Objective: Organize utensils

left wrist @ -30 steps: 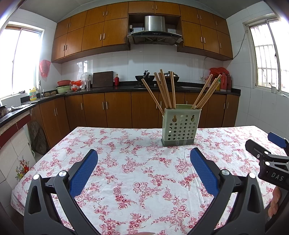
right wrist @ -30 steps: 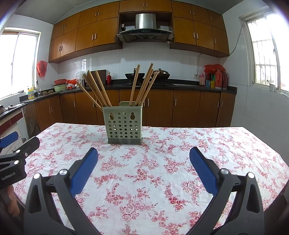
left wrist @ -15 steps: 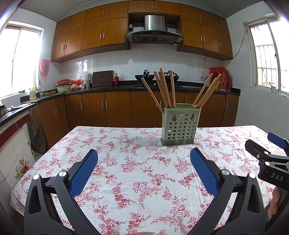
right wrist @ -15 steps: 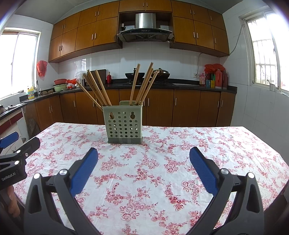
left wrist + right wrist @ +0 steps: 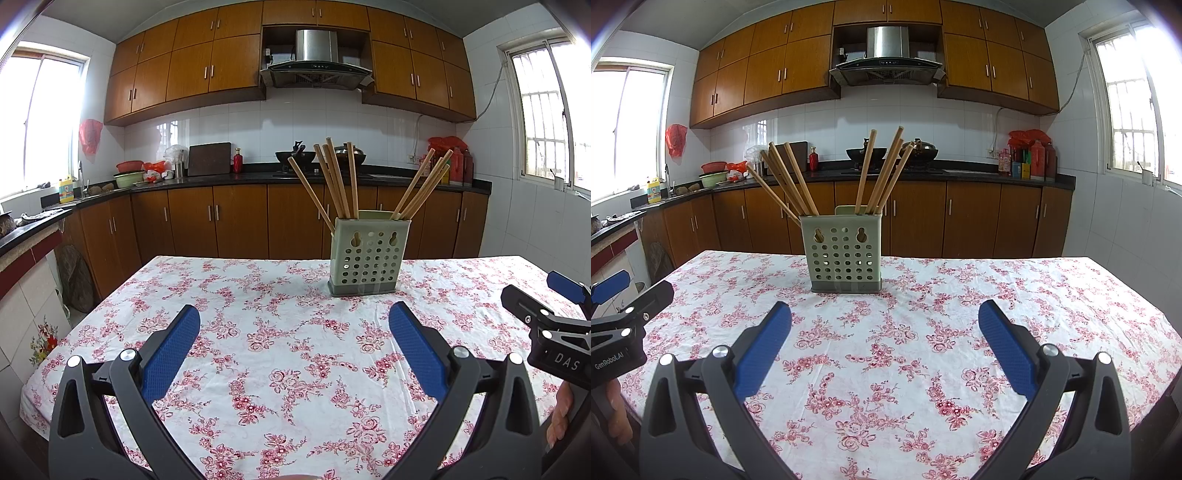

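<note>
On the table [image 5: 280, 373], covered by a white cloth printed with red flowers, we note a pale green holder [image 5: 370, 254] with round holes in its wall, standing upright toward the far side. It holds wooden chopsticks [image 5: 334, 179] in two bunches: one bunch leans left, the other [image 5: 424, 188] leans right. In the right wrist view the same holder [image 5: 845, 249] sits left of centre, its sticks [image 5: 786, 182] fanned out the same way.

We read the left gripper [image 5: 294, 345] as empty, jaws spread wide, blue pads [image 5: 168, 356] facing each other above bare cloth, well short of the holder. The right gripper [image 5: 884, 343] is likewise empty with jaws spread wide, its pads [image 5: 1006, 349] hovering over the cloth and near nothing.

Each gripper shows at the edge of the other's view: the right one [image 5: 550, 332] at the right edge of the left wrist view, the left one [image 5: 620, 325] at the left edge of the right wrist view. A bit of a hand [image 5: 559, 417] shows below the right gripper.

Behind the table we see brown cabinets [image 5: 236, 221], a dark counter [image 5: 221, 179], a range hood [image 5: 316, 64] and windows on both sides
</note>
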`<state>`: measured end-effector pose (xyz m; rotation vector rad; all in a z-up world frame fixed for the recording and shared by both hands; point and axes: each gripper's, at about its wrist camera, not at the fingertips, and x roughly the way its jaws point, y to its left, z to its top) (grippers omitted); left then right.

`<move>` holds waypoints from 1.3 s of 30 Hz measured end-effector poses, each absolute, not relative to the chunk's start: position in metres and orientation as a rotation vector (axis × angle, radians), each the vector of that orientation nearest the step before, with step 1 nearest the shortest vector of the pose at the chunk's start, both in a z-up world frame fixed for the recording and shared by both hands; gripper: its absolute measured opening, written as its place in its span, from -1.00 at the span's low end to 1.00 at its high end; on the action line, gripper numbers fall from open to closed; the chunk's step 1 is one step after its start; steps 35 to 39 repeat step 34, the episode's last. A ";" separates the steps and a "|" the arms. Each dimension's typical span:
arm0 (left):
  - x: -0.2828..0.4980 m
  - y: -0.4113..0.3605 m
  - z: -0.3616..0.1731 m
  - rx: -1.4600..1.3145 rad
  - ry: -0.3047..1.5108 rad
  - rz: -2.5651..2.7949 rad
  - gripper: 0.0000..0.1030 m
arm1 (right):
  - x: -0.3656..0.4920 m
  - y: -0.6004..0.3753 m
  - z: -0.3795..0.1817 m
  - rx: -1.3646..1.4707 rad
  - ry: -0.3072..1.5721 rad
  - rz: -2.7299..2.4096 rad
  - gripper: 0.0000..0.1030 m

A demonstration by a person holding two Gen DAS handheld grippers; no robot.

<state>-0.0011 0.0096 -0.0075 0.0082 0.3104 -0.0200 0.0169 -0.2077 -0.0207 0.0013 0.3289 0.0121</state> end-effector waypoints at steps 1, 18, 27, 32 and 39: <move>-0.002 0.009 -0.008 0.008 0.310 -0.020 0.96 | 0.017 -0.208 -0.021 0.002 0.329 0.012 0.92; 0.000 0.010 -0.009 -0.001 0.306 -0.003 0.96 | 0.017 -0.207 -0.020 0.004 0.330 0.012 0.92; -0.001 0.010 -0.009 0.001 0.308 -0.001 0.96 | 0.017 -0.206 -0.022 0.004 0.332 0.011 0.92; 0.000 0.009 -0.009 0.001 0.318 -0.004 0.96 | 0.016 -0.204 -0.023 0.006 0.333 0.009 0.92; 0.000 0.009 -0.009 0.000 0.320 -0.004 0.96 | 0.016 -0.204 -0.023 0.006 0.333 0.009 0.92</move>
